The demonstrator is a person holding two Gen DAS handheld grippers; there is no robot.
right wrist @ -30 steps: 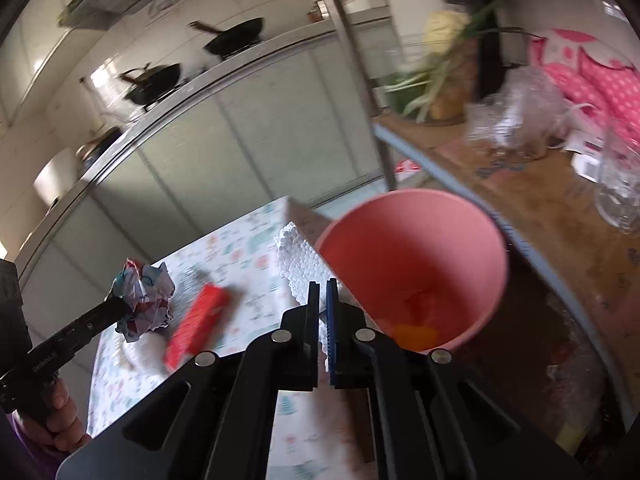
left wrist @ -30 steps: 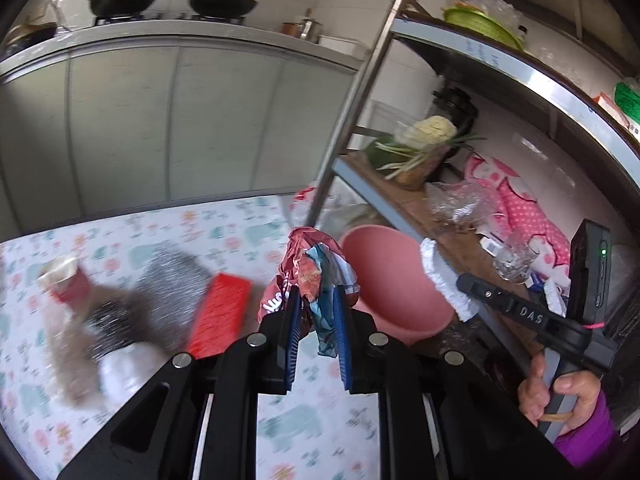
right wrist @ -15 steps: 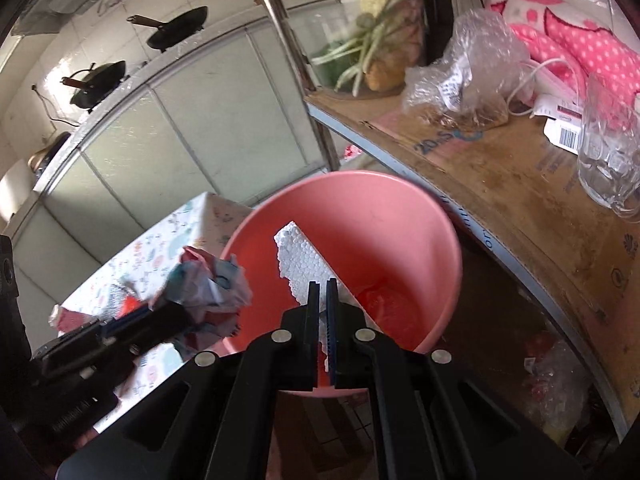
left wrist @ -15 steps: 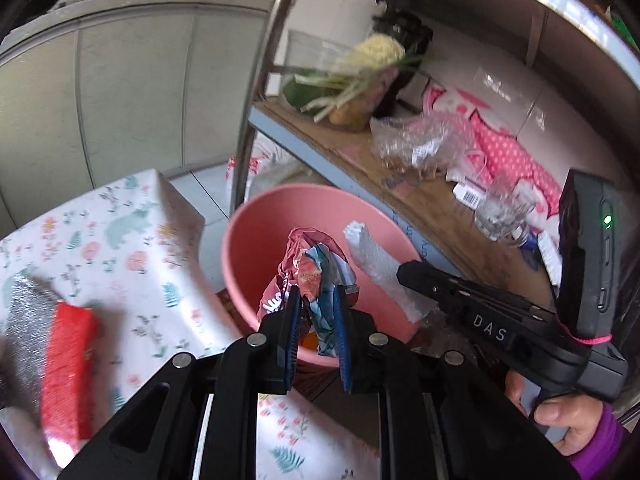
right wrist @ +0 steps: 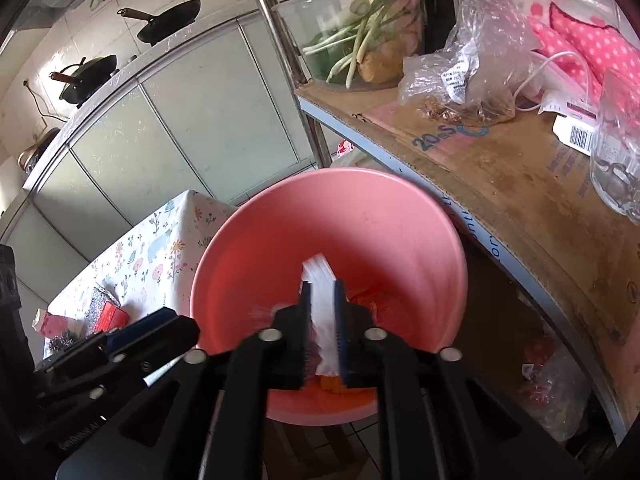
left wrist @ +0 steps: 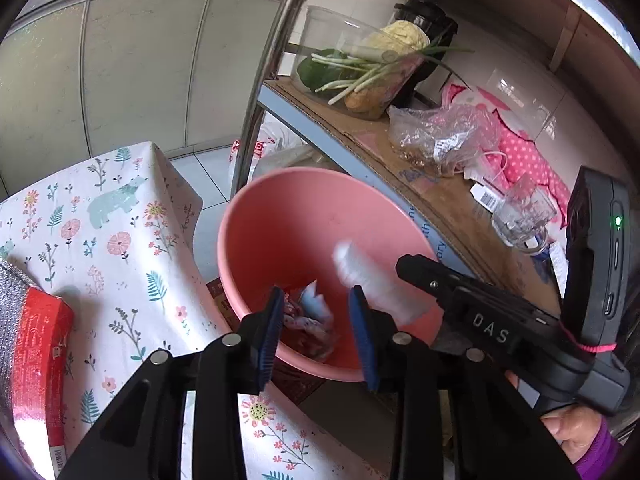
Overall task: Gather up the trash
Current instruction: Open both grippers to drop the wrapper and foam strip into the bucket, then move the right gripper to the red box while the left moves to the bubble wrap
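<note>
A pink plastic bin (left wrist: 256,200) stands on the floor between the table and a steel shelf. My left gripper (left wrist: 315,294) hangs over its near rim, its jaws opening with nothing pressed between them. A crumpled colourful wrapper (left wrist: 308,316) lies loose inside the bin just beyond the blue pads. My right gripper (right wrist: 323,284) is over the same bin (right wrist: 360,220), its jaws opening too. A white foam strip (right wrist: 320,300) sits between them, streaked with motion and slipping down. The left wrist view shows the foam strip (left wrist: 360,276) beyond the right gripper (left wrist: 404,264).
A red box (left wrist: 36,344) and a silver scouring pad (left wrist: 12,280) lie on the floral tablecloth (left wrist: 120,220) at left. The steel shelf (left wrist: 420,184) at right carries a plastic bag (left wrist: 440,136), a glass mug (left wrist: 520,220) and vegetables. Its steel post (left wrist: 264,80) rises behind the bin.
Both grippers moved from the table over the bin and sank. Both pairs of jaws parted; the wrapper dropped out of the left one and the foam is sliding out of the right.
</note>
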